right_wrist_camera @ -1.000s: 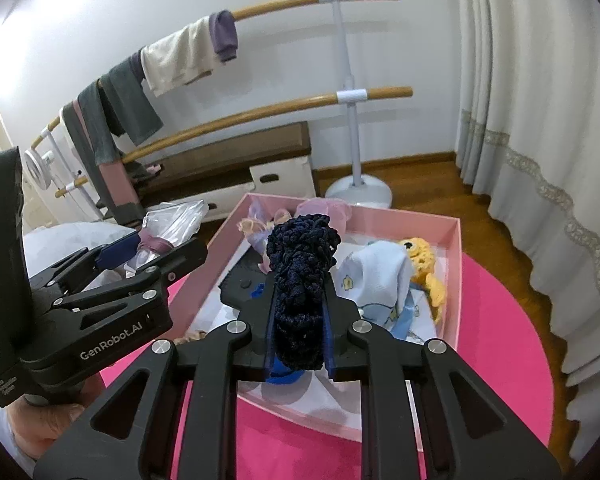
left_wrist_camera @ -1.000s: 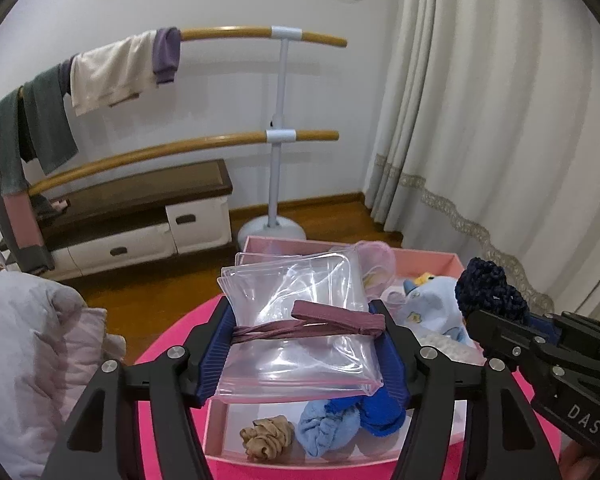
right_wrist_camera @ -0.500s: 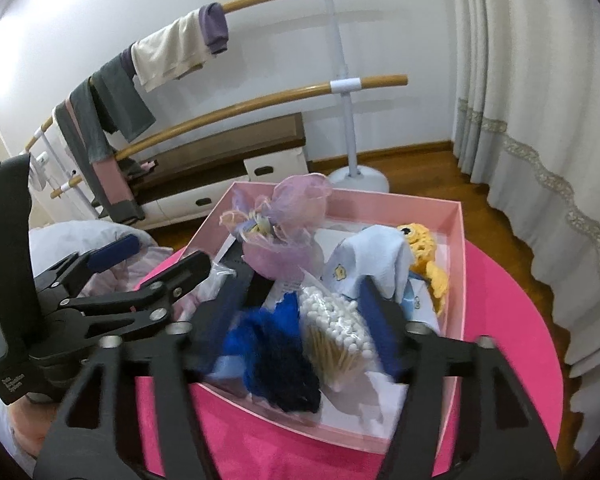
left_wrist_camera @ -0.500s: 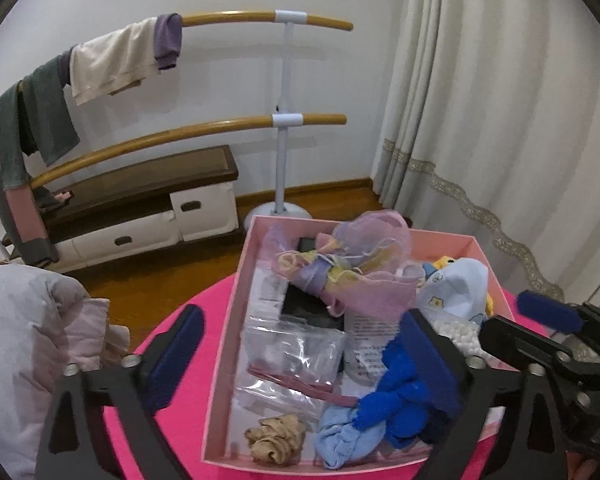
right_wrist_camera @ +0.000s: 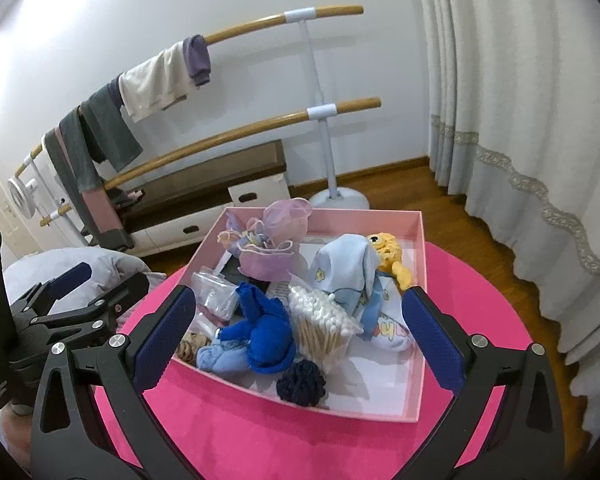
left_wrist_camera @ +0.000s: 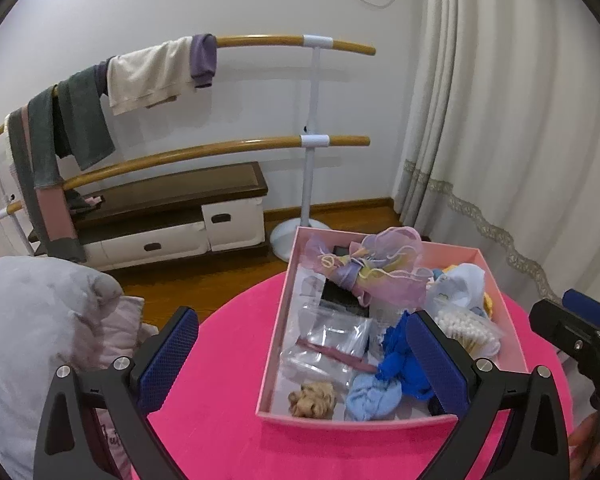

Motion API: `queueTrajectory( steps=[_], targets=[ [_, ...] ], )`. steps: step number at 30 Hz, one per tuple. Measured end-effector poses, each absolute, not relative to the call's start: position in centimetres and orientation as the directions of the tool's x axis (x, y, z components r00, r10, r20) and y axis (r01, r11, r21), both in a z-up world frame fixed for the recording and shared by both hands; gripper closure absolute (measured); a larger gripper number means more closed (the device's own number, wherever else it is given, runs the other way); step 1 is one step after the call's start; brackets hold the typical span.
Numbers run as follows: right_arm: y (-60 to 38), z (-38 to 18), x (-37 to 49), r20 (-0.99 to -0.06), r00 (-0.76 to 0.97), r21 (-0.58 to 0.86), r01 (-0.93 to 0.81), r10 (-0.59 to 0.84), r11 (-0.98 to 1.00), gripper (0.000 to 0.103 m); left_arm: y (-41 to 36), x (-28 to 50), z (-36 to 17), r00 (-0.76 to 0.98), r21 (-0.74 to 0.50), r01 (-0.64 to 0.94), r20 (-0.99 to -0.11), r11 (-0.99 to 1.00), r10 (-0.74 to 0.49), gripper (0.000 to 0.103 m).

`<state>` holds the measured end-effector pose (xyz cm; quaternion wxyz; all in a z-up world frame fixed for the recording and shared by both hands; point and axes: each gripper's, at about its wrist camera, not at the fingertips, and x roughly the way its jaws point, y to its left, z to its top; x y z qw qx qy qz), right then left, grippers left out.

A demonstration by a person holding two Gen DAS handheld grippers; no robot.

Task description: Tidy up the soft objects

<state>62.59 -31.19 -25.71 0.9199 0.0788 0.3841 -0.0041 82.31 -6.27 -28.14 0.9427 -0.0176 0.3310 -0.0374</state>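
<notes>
Pink table (right_wrist_camera: 480, 280), both claws wide, empty

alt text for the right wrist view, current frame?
The open, empty right gripper hovers over a pink box on a pink round table; the box holds a navy scrunchie, blue scrunchies, a cotton swab bag and a yellow plush toy. The left gripper is open at left.

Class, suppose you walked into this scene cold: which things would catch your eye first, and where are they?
A pink box sits on a hot-pink round table, crammed with soft things. A bright blue scrunchie lies near its front edge, with a navy scrunchie just in front. Both grippers hang over it, jaws wide open and empty.
</notes>
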Motion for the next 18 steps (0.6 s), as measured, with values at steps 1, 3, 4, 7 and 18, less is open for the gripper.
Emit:
queueTrajectory(
  steps=[1,3,4,7,18],
  targets=[
    [-31.1,-25.5,62.1,-0.705,0.707,0.140,0.069,0.050,0.988,0.000,-6.3,81.4,-28.0,0.782,-0.058,0.058,-0.618,0.997,-0.081,0.000],
    [-31.0,-25.1,61.2,-0.702,0.711,0.137,0.071,0.046,0.988,0.000,-6.3,78.6,-27.7,0.790,-0.055,0.057,-0.608,0.997,-0.078,0.000],
    [-30.9,-24.9,60.6,-0.698,0.714,0.137,0.071,0.046,0.988,0.000,-6.4,77.1,-27.5,0.793,-0.053,0.057,-0.605,0.997,-0.077,0.000],
    [-30.6,-24.4,59.0,-0.688,0.724,0.141,0.077,0.042,0.987,0.000,-6.3,74.3,-26.9,0.804,-0.048,0.060,-0.590,0.997,-0.077,0.000],
    [-29.8,-23.1,52.4,-0.661,0.751,0.148,0.106,0.018,0.983,0.000,-6.2,64.2,-24.9,0.824,-0.058,0.064,-0.560,0.996,-0.086,0.000]
  ],
)
